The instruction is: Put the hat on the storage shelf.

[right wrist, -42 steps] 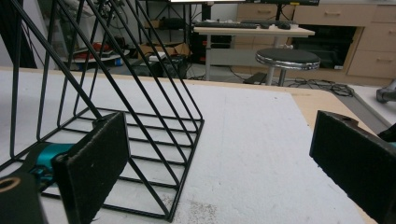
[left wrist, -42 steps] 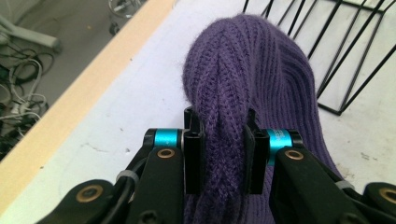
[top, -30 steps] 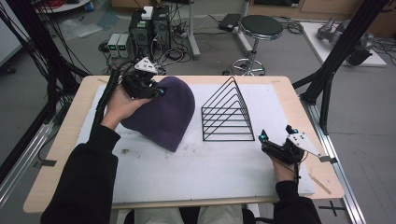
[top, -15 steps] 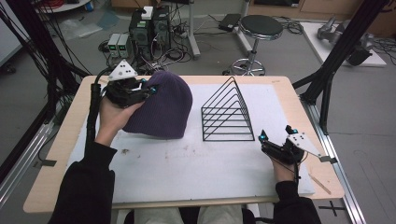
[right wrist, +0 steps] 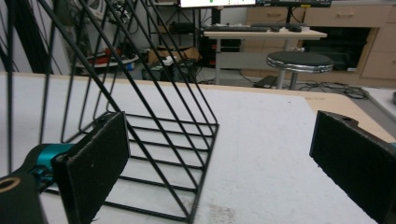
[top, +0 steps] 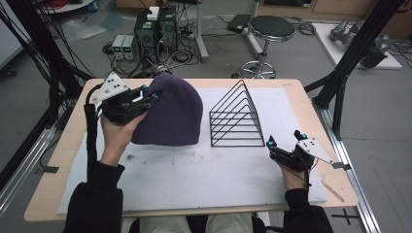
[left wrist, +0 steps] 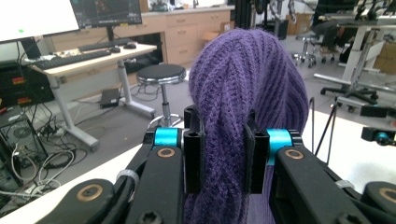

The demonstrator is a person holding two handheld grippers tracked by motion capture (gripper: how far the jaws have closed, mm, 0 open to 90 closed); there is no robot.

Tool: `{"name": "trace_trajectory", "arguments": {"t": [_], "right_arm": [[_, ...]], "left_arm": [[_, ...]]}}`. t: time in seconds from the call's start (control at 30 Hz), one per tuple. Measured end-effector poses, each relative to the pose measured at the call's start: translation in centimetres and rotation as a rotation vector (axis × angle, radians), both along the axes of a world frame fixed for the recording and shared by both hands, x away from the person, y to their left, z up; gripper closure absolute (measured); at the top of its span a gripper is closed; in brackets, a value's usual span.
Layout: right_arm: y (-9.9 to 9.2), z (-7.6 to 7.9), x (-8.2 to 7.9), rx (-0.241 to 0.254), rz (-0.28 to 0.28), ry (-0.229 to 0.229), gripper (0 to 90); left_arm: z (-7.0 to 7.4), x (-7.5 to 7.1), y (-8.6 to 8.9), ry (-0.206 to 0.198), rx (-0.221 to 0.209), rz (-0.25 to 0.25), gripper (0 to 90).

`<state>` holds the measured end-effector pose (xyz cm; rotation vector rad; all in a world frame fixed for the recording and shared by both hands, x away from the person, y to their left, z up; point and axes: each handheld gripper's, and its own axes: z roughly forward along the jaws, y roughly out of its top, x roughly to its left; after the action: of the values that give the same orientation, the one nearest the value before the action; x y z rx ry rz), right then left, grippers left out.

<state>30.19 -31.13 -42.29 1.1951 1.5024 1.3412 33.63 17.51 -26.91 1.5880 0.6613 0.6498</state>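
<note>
Your left tool [top: 151, 96] is clamped on a fold of the purple hat [top: 170, 116], which lies at the far left of the worktop [top: 194, 174], left of the wire rack [top: 236, 116]. Your right tool [top: 284, 145] sits near right, jaws wide, holding nothing.

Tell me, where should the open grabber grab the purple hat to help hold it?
Probably the hat's free edge nearest the wire rack, coming in from the rack side. The left gripper already pinches a bunched fold at the opposite edge, so that side is taken. The knit is soft and folds easily, so a pinch on the rim should hold. The right gripper is open, beside the rack.
</note>
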Motion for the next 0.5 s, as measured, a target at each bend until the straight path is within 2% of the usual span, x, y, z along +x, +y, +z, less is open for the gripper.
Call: {"name": "trace_trajectory", "arguments": {"t": [0.07, 0.27, 0.5], "right_arm": [[0.3, 0.2, -0.2, 0.028, 0.015, 0.002, 4.2], [1.8, 0.6, -0.4, 0.006, 0.063, -0.023, 4.2], [3.9, 1.6, -0.7, 0.034, 0.135, -0.045, 4.1]], "left_arm": [[0.0, -0.3, 0.0, -0.010, -0.021, -0.007, 74.7], [0.1, -1.0, -0.1, -0.021, -0.030, -0.037, 74.3], [-0.2, -1.3, -0.3, -0.042, -0.044, -0.059, 74.3]]}}
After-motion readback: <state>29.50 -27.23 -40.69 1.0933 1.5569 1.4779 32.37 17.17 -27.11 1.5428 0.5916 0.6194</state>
